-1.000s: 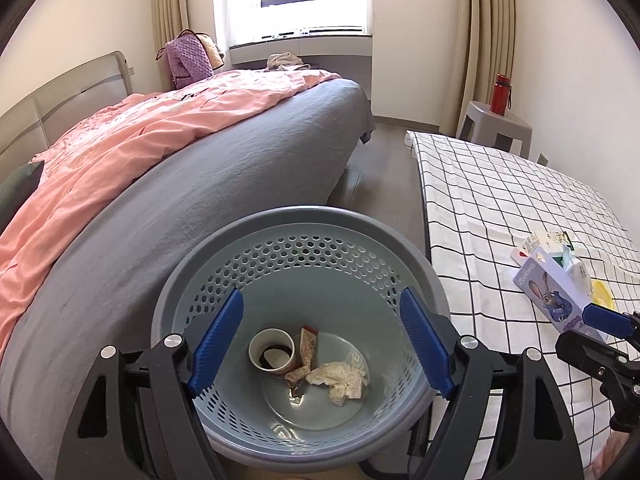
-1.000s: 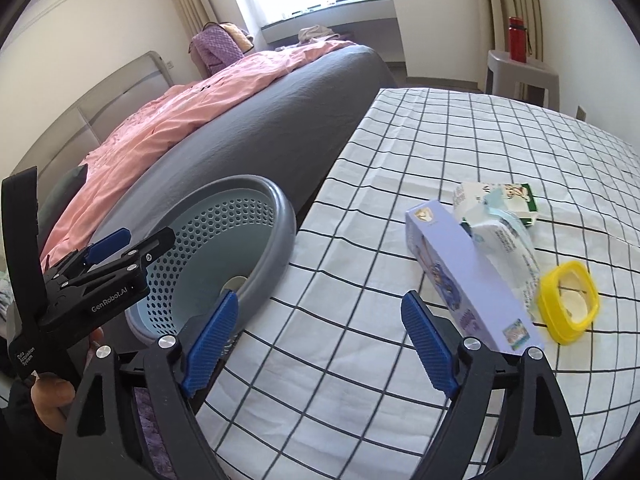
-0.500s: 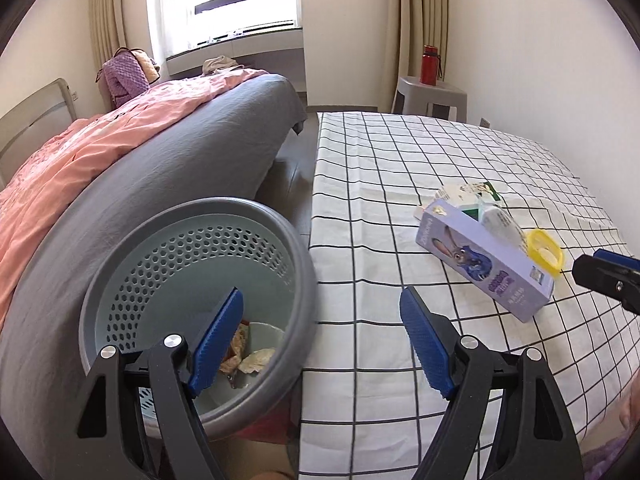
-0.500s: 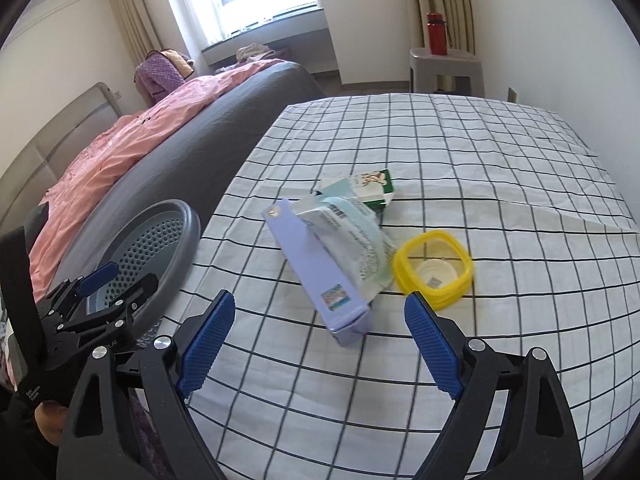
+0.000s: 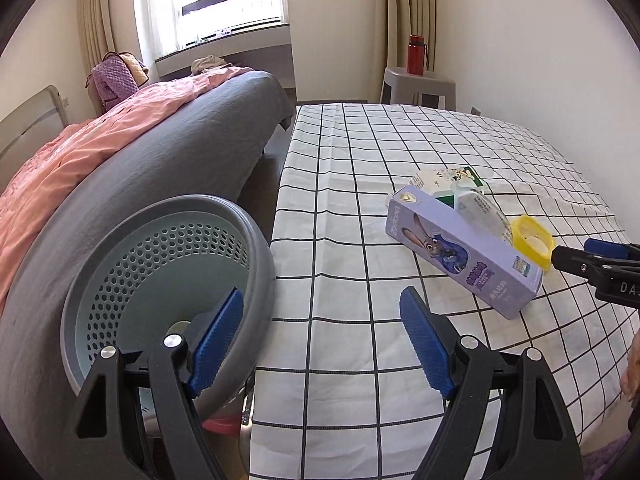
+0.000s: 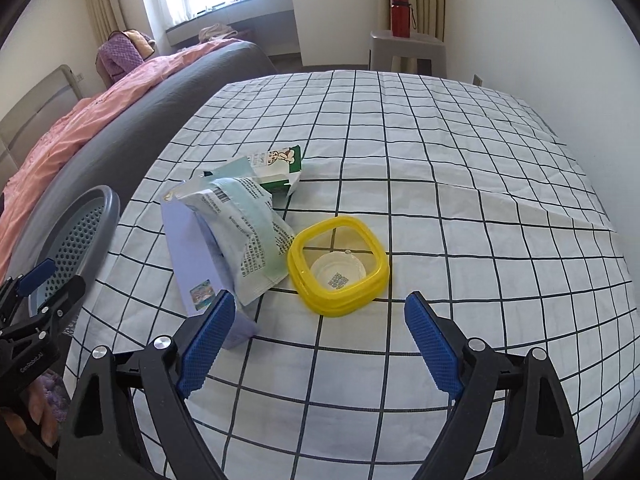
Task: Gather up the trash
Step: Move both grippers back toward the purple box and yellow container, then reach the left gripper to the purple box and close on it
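A small heap of trash lies on the checked cloth (image 6: 440, 184): a purple rabbit box (image 6: 188, 256) (image 5: 464, 252), a pale wipes packet (image 6: 248, 232) leaning on it, a green-white carton (image 6: 280, 168) behind, and a yellow square tub (image 6: 338, 266) (image 5: 534, 240) on the right. My right gripper (image 6: 316, 340) hangs open just in front of the tub, nothing between its fingers. My left gripper (image 5: 320, 340) is open too, straddling the rim of the grey perforated basket (image 5: 256, 248) and the cloth's edge, well left of the box.
The basket stands in the gap between the cloth-covered surface and a bed with grey and pink covers (image 5: 120, 148). A grey stool (image 6: 408, 48) with a red bottle (image 6: 401, 15) stands at the far wall. Bare cloth stretches right of and beyond the heap.
Both views have swung right, away from the basket's inside and onto the checked cloth. The right gripper has come closer to the heap, now centred before the yellow tub.
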The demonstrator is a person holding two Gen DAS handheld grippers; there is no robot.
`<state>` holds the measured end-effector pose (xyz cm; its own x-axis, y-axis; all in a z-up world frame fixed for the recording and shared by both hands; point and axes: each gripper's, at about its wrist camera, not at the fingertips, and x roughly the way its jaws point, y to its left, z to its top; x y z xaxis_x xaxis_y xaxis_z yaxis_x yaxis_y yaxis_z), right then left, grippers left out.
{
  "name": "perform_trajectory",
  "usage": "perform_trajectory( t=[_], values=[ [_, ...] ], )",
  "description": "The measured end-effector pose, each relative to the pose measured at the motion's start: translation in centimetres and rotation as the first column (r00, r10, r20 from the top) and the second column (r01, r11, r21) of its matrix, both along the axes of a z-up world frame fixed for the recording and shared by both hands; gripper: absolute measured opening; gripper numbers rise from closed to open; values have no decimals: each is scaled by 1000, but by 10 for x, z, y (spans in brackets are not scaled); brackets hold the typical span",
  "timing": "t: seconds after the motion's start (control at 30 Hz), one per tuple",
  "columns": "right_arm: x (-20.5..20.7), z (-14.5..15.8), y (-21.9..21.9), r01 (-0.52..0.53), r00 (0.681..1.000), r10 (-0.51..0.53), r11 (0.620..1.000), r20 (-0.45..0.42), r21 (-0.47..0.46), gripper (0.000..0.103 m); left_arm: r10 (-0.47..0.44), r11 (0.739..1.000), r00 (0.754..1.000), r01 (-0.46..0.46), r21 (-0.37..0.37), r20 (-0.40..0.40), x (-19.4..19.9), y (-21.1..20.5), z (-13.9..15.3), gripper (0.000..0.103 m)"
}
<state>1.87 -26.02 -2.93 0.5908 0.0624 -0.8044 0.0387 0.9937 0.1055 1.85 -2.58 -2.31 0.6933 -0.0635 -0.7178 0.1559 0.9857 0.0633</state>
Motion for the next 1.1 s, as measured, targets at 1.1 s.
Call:
perform_trajectory(
  t=[1.1],
  values=[
    [6,-4,74,-182,983,182,983,1,3,85,40,997,999,-42,-60,-26,14,12,5,77]
  ],
)
